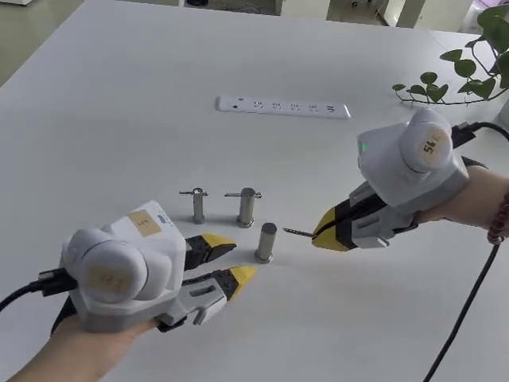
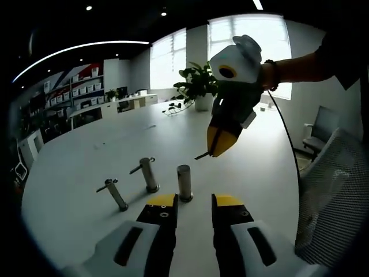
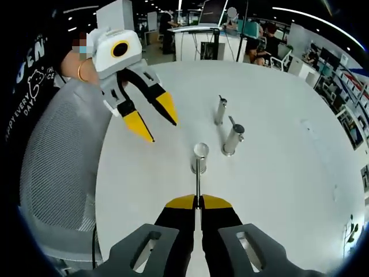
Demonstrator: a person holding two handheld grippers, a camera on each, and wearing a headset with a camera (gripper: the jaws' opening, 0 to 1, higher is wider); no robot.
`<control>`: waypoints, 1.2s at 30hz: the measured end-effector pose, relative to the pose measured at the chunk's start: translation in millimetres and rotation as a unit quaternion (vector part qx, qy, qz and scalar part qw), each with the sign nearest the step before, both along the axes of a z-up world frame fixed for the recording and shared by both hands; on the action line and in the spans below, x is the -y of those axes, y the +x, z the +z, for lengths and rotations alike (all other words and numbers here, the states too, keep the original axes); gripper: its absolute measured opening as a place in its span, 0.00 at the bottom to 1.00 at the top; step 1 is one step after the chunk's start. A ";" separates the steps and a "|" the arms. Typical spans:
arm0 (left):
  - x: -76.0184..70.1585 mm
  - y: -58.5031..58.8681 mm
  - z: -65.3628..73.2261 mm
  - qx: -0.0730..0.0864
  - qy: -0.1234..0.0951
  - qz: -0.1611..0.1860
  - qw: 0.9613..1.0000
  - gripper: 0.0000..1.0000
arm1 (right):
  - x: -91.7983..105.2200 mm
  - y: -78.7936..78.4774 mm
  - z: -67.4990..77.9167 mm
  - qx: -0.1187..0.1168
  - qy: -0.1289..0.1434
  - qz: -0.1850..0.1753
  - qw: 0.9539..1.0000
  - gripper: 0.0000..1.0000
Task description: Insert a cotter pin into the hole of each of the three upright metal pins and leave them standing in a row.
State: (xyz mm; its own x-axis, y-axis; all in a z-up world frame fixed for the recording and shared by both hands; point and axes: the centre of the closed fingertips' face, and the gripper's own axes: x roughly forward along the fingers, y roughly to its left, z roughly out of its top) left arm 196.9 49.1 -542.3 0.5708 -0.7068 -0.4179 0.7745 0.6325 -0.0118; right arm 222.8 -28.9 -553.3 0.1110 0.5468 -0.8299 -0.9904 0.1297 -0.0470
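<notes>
Bench (image 1: 95, 119): cotter pin (image 3: 197, 180) betw. R gripper (image 3: 199, 202) jaws.

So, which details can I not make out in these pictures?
- Hole of the bare metal pin: too small in the head view; in the right gripper view the cotter pin crosses it.
- Head of the cotter pin: hidden between the jaws of the right tool.
- The plant: cut off by the head view's right edge.

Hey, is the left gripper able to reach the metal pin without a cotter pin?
Probably yes. The left gripper is open and the bare pin stands just ahead, nothing between; the right gripper, holding a cotter pin, is opposite.
</notes>
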 end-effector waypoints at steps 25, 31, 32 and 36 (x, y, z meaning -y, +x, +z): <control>25.1 40.7 -28.6 -0.039 -0.013 0.029 0.999 0.19 | 1.6 6.4 -10.7 0.002 -0.028 0.033 0.999 0.00; 28.4 44.3 -33.8 -0.042 -0.008 0.026 0.999 0.17 | -1.2 6.7 -9.5 0.003 -0.029 0.041 0.999 0.00; 29.4 45.1 -34.0 -0.042 -0.010 0.025 0.999 0.17 | -1.7 6.4 -9.6 0.002 -0.030 0.042 0.999 0.00; 33.9 46.8 -33.9 -0.039 -0.015 0.021 0.999 0.14 | -2.3 5.1 -11.1 0.001 -0.033 0.049 0.998 0.00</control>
